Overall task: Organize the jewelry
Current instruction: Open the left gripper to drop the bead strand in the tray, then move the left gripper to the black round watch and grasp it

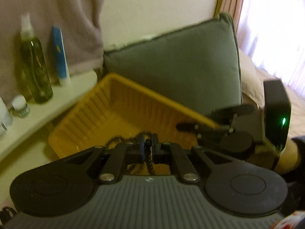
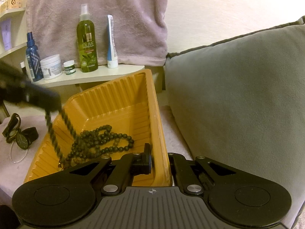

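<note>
L grip (image 1: 147, 145) clamped on beads (image 2: 101, 139), R grip (image 2: 160, 164) clamped on tray (image 2: 122, 95) rim.
Risk: strand hangs over the tray edge; release now and it may drag out.

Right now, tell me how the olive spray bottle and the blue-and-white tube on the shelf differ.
The olive spray bottle is green, round and see-through, topped by a clear sprayer; the tube is flat, blue and white, standing on its cap. The bottle is the taller and wider. Both stand upright on the shelf before the pink towel.

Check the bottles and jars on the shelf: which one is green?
The tall olive spray bottle, standing between the small green-banded jar and the blue-and-white tube. The other spray bottle is dark blue.
</note>
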A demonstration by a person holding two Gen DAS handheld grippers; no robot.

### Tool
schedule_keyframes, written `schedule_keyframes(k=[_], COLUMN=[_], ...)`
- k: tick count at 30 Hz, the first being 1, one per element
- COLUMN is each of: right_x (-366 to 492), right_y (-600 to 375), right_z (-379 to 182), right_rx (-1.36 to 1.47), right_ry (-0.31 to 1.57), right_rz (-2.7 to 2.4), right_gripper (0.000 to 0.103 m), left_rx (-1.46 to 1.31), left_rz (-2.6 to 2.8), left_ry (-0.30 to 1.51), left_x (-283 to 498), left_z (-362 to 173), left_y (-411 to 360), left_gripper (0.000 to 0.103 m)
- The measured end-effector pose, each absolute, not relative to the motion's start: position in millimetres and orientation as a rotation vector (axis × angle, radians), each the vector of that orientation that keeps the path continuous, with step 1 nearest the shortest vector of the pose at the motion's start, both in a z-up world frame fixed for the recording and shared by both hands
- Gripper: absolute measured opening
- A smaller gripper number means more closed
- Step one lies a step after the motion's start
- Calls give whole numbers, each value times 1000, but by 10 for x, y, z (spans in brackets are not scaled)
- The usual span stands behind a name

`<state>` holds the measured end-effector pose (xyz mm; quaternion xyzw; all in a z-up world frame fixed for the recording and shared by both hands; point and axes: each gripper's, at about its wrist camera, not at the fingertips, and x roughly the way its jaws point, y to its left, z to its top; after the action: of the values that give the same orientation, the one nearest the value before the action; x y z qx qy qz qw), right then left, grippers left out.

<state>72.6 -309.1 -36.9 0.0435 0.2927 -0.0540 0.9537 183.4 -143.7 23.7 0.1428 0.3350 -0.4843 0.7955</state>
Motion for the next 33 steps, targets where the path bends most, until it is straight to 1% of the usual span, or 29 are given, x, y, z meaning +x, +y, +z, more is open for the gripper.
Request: schedule_keyframes(k=[9,11,12,13,16,20,24,29,33], right_x=[726,726,726,725,725,726,725,725,726], right_y=[-3092,-3092,-3093,-3092,-3091,-3090,-3091,-3089,-3092], right_z=[-369,-369,-369,-371,-372,-372,-372,-372,-372], right_rx=[88,89,88,88,88,87,88,88,87], right_ry=[594,595,594,594,594,594,594,594,594], right_rz=[-110,-110,-110,-110,-110,-110,-110,-111,-110], right_gripper=[4,4,4,4,4,4,4,3,4], left_rx=[332,327,326,320,268,124,1,-57,-67], left_rz=[-1035,-1026,-1018,-1007,-954,-810,-634,-421,-286], left_ry=[767,772,767,757,723,638,552,500,471], left_x=[1836,1847,1848,1850,1871,1888,1862,1835,1807], left_z=[65,67,72,82,145,295,422,447,362], left_y=[-1410,-1387,-1373,-1352,-1240,-919,-489,28,345], left_gripper=[6,16,27,32,32,33,39,40,41])
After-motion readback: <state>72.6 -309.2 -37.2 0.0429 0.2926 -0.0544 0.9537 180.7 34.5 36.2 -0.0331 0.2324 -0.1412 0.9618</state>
